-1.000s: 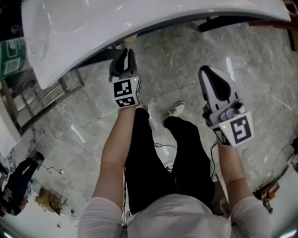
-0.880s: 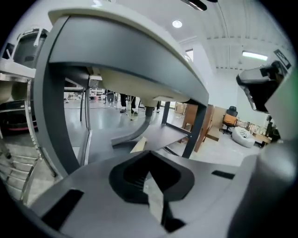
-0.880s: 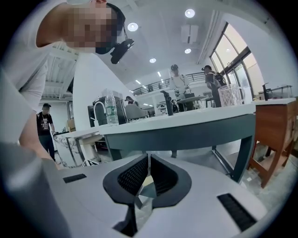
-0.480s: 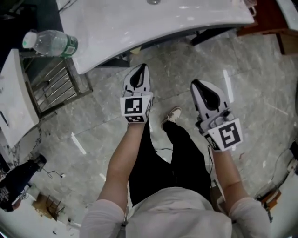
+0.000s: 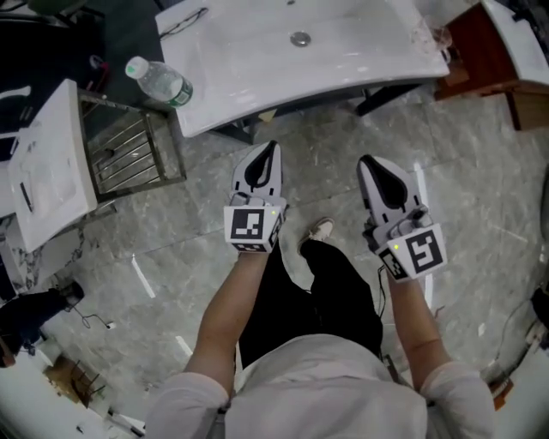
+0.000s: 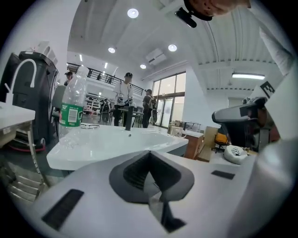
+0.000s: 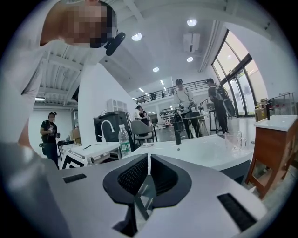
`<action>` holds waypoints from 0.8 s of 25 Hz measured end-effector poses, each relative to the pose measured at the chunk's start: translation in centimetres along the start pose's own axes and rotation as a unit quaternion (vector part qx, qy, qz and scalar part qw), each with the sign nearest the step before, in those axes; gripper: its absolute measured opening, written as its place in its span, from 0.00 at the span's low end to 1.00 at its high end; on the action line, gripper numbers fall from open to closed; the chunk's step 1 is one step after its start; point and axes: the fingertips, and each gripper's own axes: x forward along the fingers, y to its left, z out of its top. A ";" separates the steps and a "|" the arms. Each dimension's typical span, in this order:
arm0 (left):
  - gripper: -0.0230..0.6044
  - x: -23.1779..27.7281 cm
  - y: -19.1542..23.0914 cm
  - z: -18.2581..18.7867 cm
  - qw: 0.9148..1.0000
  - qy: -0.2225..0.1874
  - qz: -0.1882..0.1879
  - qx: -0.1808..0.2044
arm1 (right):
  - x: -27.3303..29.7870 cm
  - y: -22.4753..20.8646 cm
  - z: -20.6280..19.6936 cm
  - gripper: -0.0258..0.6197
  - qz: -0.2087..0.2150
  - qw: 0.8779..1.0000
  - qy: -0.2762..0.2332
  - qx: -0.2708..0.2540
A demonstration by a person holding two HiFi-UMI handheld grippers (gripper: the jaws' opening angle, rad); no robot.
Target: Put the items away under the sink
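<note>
A clear water bottle (image 5: 159, 80) with a green label stands upright on the left corner of the white sink basin (image 5: 343, 51). It also shows in the left gripper view as the bottle (image 6: 73, 104) and in the right gripper view as the bottle (image 7: 124, 140). My left gripper (image 5: 270, 147) hovers in front of the basin's front edge, shut and empty. My right gripper (image 5: 369, 161) is level with it to the right, also shut with nothing between its pads. Both point toward the basin. The space under the sink is hidden.
A pair of glasses (image 5: 182, 21) and a glass mug (image 5: 439, 39) rest on the basin. A metal rack (image 5: 129, 150) and a white counter (image 5: 47, 163) stand at the left, a wooden cabinet (image 5: 480, 51) at the right. People stand far behind.
Both grippers have come up from low beside the sink's underside to the height of its rim. The basin top and the bottle have come into view.
</note>
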 end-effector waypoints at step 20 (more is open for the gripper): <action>0.04 -6.9 -3.3 13.4 0.998 -0.052 -0.023 0.037 | -6.6 -0.6 11.1 0.11 -0.045 0.996 -0.074 0.001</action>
